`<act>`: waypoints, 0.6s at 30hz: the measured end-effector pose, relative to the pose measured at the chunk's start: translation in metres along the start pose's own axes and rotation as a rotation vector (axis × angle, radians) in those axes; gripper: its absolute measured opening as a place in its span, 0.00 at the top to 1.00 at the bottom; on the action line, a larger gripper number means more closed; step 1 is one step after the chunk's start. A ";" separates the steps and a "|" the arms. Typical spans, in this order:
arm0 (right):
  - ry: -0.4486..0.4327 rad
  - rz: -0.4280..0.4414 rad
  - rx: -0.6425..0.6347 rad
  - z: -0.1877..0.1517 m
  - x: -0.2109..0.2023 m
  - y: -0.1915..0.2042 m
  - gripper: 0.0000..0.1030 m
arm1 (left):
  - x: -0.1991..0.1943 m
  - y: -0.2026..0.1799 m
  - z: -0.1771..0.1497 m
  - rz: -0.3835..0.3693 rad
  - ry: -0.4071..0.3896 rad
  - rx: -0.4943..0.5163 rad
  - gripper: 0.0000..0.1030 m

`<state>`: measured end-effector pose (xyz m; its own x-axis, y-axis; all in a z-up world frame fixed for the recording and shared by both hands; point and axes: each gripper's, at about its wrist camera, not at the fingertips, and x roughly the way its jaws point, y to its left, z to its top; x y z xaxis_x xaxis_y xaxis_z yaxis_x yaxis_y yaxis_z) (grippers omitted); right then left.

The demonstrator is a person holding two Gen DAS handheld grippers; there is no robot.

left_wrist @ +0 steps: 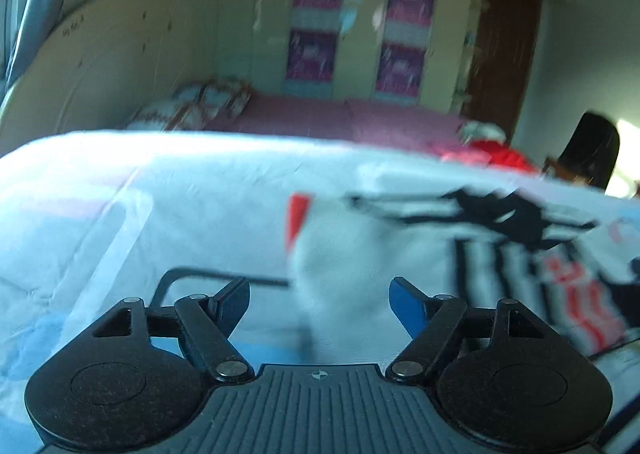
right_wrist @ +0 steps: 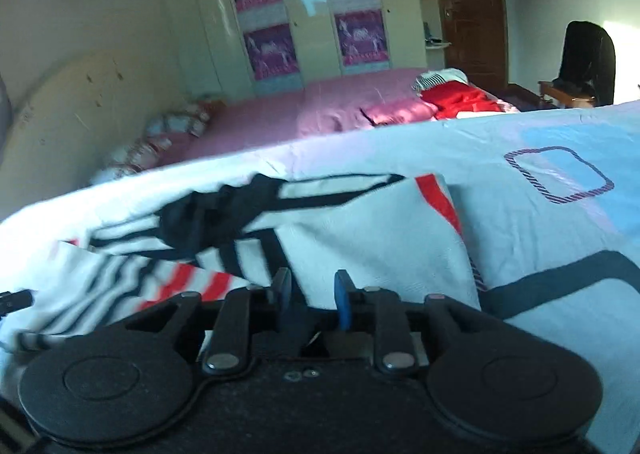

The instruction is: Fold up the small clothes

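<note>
Striped shirt (right_wrist: 360, 238) spread near bed (right_wrist: 560, 214) edge; left hand-held gripper (left_wrist: 319, 294) released, right hand-held gripper (right_wrist: 312, 292) narrowed, contents indiscernible; likely single-layer slip.

**Where you've got room on the bedsheet**

On your left side the sheet (left_wrist: 132, 214) lies bare and flat, so the left gripper (left_wrist: 319, 296) has open cloth ahead and to its left, jaws spread wide. To its right the striped shirt (left_wrist: 500, 250) blocks the way, its white sleeve sitting just between the fingers. From the right wrist, the same shirt (right_wrist: 360, 238) fills the ground straight ahead of the right gripper (right_wrist: 312, 294), whose fingers stand close together. Right of it, the patterned sheet (right_wrist: 552, 222) is free. The pink bed (right_wrist: 304, 110) is well beyond.
</note>
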<state>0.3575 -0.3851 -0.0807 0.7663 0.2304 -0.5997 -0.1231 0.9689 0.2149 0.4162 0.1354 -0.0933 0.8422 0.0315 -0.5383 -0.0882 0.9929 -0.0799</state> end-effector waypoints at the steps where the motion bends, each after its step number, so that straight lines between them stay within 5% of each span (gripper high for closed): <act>1: 0.003 0.033 -0.014 -0.003 -0.005 0.006 0.77 | -0.006 -0.011 0.000 -0.017 -0.016 0.011 0.25; 5: 0.052 0.103 -0.118 -0.020 -0.003 0.035 0.81 | 0.000 -0.057 -0.007 -0.074 0.014 0.100 0.25; 7: 0.104 0.033 -0.217 -0.032 0.006 0.047 0.82 | 0.019 -0.065 -0.023 -0.053 0.107 0.145 0.25; 8: 0.092 0.033 -0.222 -0.033 0.005 0.044 0.82 | 0.017 -0.061 -0.028 -0.068 0.074 0.133 0.25; 12: 0.110 -0.073 -0.194 -0.027 -0.005 0.015 0.79 | 0.011 -0.048 -0.026 -0.048 0.082 0.130 0.25; 18: 0.091 -0.017 -0.022 -0.023 -0.027 -0.026 0.77 | -0.008 -0.037 -0.026 0.036 0.091 0.115 0.25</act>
<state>0.3256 -0.4148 -0.0882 0.7081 0.2206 -0.6708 -0.1254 0.9741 0.1880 0.3989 0.0955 -0.1079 0.7873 0.0619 -0.6135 -0.0512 0.9981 0.0350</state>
